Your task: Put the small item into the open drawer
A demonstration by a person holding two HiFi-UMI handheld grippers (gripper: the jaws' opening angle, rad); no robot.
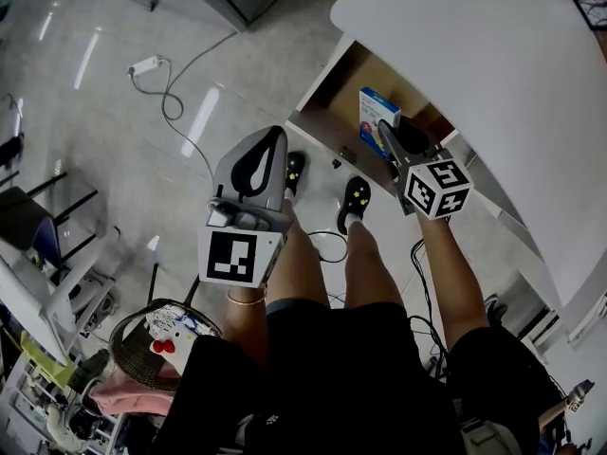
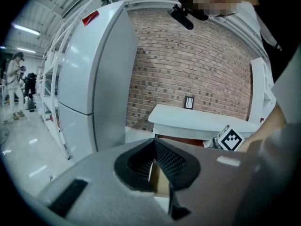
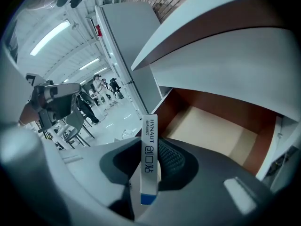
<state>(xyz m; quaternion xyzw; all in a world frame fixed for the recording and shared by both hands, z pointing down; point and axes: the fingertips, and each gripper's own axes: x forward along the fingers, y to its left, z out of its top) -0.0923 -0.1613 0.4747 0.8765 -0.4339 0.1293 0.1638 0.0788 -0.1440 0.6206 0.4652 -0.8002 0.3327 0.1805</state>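
A small blue-and-white box (image 1: 377, 112) stands upright between the pads of my right gripper (image 1: 386, 133), which is shut on it. In the right gripper view the box (image 3: 149, 164) points at the open drawer (image 3: 211, 131) just below and ahead. That drawer (image 1: 321, 85), brown-walled with a pale bare floor, sticks out from under the white table (image 1: 474, 55). My left gripper (image 1: 268, 145) hangs to the left of the drawer over the floor. In its own view the left gripper (image 2: 154, 147) has its pads together at the tips and holds nothing.
A grey refrigerator (image 2: 89, 69) stands left of the table before a brick wall (image 2: 197, 69). A power strip (image 1: 144, 65) with its cable lies on the floor. The person's shoes (image 1: 354, 195) are close to the drawer front. A basket (image 1: 156, 339) sits at lower left.
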